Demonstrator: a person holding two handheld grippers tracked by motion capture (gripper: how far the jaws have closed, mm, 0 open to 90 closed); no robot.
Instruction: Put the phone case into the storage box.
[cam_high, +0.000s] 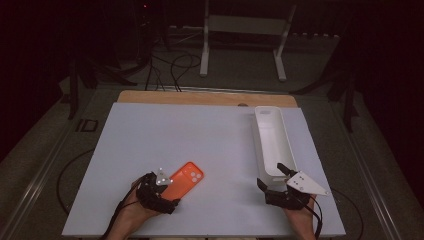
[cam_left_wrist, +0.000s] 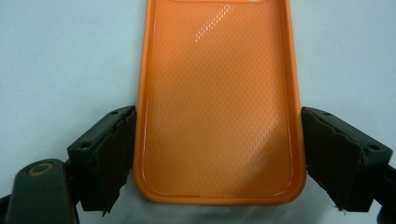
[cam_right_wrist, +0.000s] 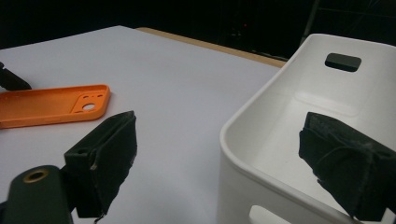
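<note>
An orange phone case (cam_high: 186, 179) lies hollow side up on the white table top (cam_high: 175, 130), near the front left. My left gripper (cam_high: 165, 190) straddles its near end. In the left gripper view both pads (cam_left_wrist: 116, 149) rest against the long sides of the case (cam_left_wrist: 219, 102), which still lies flat. My right gripper (cam_high: 270, 175) stands open at the near end of a long white bin (cam_high: 261, 142), one jaw outside the end wall and one over the inside. In the right gripper view the bin's rim (cam_right_wrist: 261, 102) runs between the jaws and the case (cam_right_wrist: 51, 108) lies far left.
The bin is empty and runs away from me along the table's right side, with a handle slot (cam_right_wrist: 343, 61) in its far end. A wooden strip (cam_high: 200, 97) edges the table's far side. Beyond it are cables and a white stand (cam_high: 242, 35) on the floor.
</note>
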